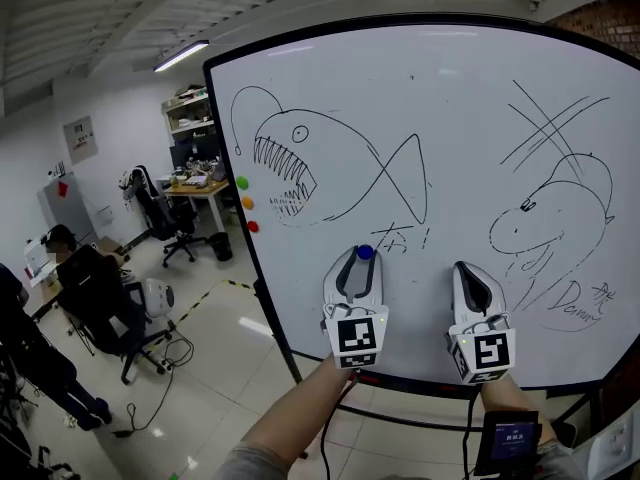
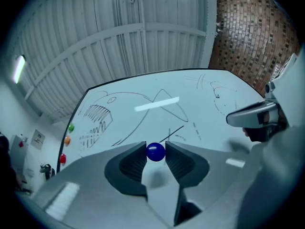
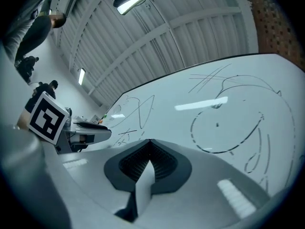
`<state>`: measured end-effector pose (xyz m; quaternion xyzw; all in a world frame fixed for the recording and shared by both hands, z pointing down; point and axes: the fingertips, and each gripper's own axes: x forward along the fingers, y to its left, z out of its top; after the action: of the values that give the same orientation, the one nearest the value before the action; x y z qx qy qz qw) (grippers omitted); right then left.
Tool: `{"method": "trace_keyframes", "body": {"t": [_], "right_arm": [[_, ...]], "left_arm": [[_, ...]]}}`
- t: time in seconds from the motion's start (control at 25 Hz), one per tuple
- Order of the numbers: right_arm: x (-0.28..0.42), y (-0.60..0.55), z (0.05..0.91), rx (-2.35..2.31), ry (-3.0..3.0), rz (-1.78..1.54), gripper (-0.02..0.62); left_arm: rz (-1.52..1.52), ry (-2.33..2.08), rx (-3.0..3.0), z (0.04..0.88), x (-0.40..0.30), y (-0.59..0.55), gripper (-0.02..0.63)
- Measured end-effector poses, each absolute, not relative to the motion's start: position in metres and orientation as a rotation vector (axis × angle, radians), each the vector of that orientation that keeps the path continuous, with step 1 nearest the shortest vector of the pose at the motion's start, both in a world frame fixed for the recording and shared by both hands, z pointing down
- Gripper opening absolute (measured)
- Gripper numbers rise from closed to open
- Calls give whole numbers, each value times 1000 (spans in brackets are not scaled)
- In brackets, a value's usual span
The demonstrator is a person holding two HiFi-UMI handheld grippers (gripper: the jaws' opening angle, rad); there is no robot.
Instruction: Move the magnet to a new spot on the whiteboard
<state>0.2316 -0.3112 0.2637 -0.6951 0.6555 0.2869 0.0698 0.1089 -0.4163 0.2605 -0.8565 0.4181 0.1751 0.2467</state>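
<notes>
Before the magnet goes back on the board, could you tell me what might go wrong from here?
The round blue magnet is pinched only at the jaw tips of the left gripper, so it might slip out. Set down here, it could smear the marker scribble close by on the whiteboard.

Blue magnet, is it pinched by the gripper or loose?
Pinched: both jaws of the left gripper press the sides of the blue magnet.

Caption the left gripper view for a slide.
Left gripper holds a blue magnet between its fingers, with the drawn-on whiteboard beyond.
</notes>
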Motion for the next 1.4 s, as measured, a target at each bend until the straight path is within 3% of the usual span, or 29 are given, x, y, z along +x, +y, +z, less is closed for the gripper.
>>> {"method": "trace_keyframes", "body": {"t": [0.68, 1.4], "right_arm": [[91, -422, 266, -1958, 2081, 875, 8], [65, -448, 271, -2048, 2058, 891, 6]], "left_arm": [[409, 1408, -2344, 291, -70, -554, 123], [412, 1383, -2479, 312, -89, -613, 123]]}}
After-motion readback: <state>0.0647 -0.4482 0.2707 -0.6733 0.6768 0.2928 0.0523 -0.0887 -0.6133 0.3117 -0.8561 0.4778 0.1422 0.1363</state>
